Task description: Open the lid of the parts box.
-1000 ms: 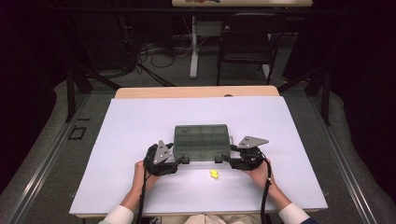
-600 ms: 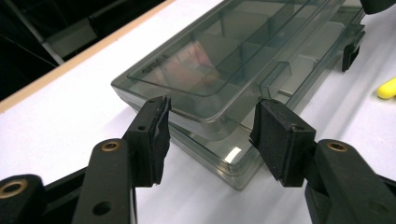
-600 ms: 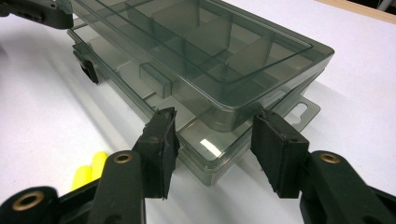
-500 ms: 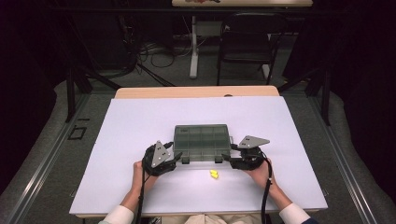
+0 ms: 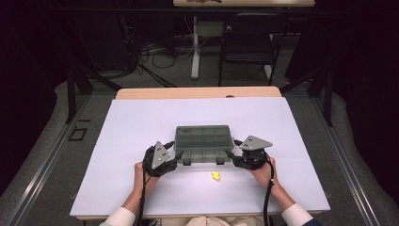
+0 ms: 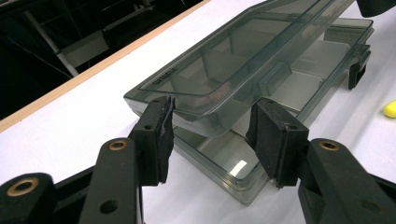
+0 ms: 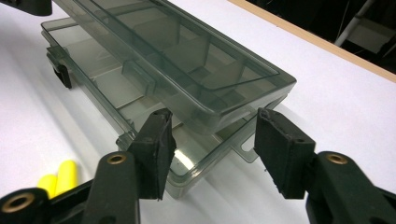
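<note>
At the table's (image 5: 141, 122) near middle, the box (image 5: 203, 142) sits with its lid (image 6: 243, 51) now lifted ajar. Since a second ago, the left gripper (image 5: 173, 157) at 9 o'clock and right gripper (image 5: 231, 151) at 3 o'clock have closed in slightly, jaws spread, grasping nothing; opening looks underway.

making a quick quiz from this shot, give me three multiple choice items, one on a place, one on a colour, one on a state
1. Where do the yellow pieces lie?
A. inside the box
B. on the table in front of the box
C. behind the box

2. What colour is the box?
A. clear smoky grey
B. red
C. white

3. How is the lid?
A. fully shut
B. taken off
C. lifted a little

B: they lie on the white table, on the person's side.
A: see-through grey plastic.
C: both gripper views show a gap under its front edge.
</note>
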The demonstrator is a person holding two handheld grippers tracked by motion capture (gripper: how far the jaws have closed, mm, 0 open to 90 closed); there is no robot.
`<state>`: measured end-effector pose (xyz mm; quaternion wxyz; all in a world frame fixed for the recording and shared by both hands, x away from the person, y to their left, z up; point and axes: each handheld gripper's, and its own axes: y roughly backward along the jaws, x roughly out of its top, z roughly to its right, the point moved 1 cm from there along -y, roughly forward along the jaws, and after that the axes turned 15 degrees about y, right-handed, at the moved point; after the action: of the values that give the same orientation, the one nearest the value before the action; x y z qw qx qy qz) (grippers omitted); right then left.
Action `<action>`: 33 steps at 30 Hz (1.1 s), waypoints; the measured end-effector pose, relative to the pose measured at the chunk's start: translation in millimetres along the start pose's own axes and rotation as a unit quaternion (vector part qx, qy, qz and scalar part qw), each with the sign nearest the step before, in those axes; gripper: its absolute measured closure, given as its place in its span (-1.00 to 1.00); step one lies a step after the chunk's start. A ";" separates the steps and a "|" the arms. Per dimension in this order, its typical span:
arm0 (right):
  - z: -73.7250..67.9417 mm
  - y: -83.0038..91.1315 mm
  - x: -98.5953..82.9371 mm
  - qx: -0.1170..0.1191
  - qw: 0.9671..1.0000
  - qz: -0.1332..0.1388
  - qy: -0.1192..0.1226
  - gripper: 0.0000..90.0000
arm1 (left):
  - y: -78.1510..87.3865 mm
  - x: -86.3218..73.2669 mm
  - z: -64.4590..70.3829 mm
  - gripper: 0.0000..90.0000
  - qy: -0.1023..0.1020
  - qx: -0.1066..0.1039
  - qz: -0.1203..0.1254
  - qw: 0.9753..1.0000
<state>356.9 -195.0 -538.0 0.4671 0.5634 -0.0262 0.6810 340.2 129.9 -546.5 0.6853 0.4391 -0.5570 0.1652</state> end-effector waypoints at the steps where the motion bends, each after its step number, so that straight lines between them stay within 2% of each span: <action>1: 0.2 -0.2 0.3 0.001 1.000 0.002 -0.001 0.05 | 0.1 0.1 0.1 0.10 -0.001 0.001 0.000 1.000; 11: 4.6 -1.8 5.9 -0.014 1.000 0.016 -0.006 0.17 | 2.1 4.8 -3.4 0.24 0.003 0.007 0.015 1.000; 15: 6.4 -1.4 8.6 -0.021 1.000 0.022 -0.006 0.20 | 1.9 8.3 -6.0 0.29 0.012 0.006 0.020 1.000; 23: 13.4 -1.7 12.3 -0.021 0.999 0.029 -0.017 0.27 | 1.7 15.2 -11.5 0.37 0.017 0.004 0.027 1.000; 28: 17.6 -2.1 15.8 -0.024 0.999 0.031 -0.022 0.31 | 1.6 19.3 -15.9 0.43 0.028 -0.003 0.033 0.999; 33: 21.9 -2.2 20.7 -0.025 0.999 0.031 -0.025 0.34 | 1.0 25.2 -19.5 0.48 0.026 -0.004 0.033 0.999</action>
<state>376.1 -193.5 -514.8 0.4590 0.5673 -0.0720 0.6799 359.7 139.2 -523.1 0.6951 0.4134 -0.5541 0.1973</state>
